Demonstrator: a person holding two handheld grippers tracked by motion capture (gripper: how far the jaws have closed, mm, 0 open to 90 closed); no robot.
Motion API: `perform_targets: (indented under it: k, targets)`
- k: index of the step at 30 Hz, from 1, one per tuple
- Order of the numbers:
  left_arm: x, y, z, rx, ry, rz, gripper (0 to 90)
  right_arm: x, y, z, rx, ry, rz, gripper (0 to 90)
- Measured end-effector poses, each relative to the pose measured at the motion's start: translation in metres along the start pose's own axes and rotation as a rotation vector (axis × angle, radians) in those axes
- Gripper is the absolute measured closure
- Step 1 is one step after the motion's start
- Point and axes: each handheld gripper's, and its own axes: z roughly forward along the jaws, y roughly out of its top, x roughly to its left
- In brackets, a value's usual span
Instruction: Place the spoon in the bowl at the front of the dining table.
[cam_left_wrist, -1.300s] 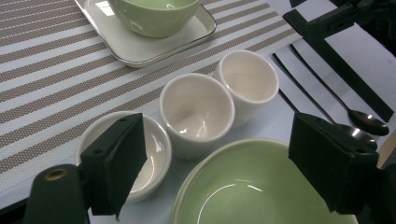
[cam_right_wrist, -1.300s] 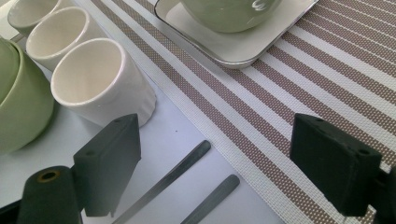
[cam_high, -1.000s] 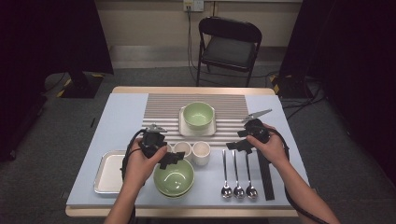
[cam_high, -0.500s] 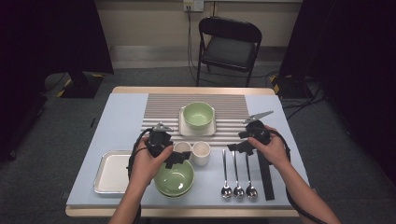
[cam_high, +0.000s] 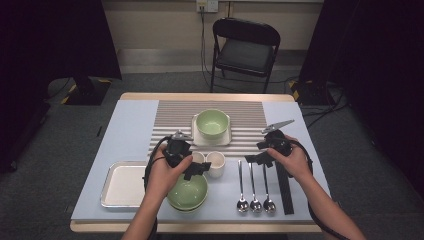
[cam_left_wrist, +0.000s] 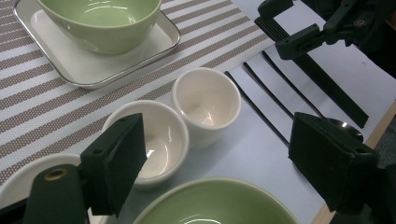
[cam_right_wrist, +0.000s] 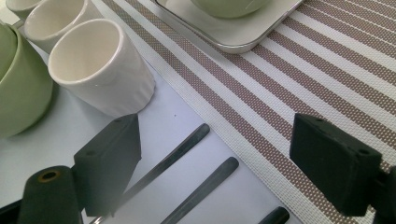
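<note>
Both grippers stood wide open and empty when we looked down from the high view: our left gripper (cam_high: 192, 167) hovered over the near green bowl (cam_high: 187, 192) and just beside the two white cups (cam_high: 210, 162), while our right gripper (cam_high: 260, 156) hung above the handles of the three spoons (cam_high: 255, 187), which lay side by side as if set out for picking

From the left gripper view, we saw its jaws spread to either side of the nearer cup (cam_left_wrist: 156, 140), with nothing between the pads; the second cup (cam_left_wrist: 208, 105) touched it, and the far bowl sat on its small tray (cam_left_wrist: 93, 67), probably as a finished place setting

From the right gripper view, we found the jaws gaping over the spoon handles (cam_right_wrist: 180, 156) near the striped mat (cam_right_wrist: 299, 79), gripping nothing
</note>
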Motion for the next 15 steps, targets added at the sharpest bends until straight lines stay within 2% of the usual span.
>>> perform_targets:
  k: [15]
  targets:
    - [-0.0096, 0.0038, 0.0059, -0.002, -0.024, 0.011, 18.5, 0.0007, -0.0017, 0.0011, 0.003, 0.007, -0.001, 15.9]
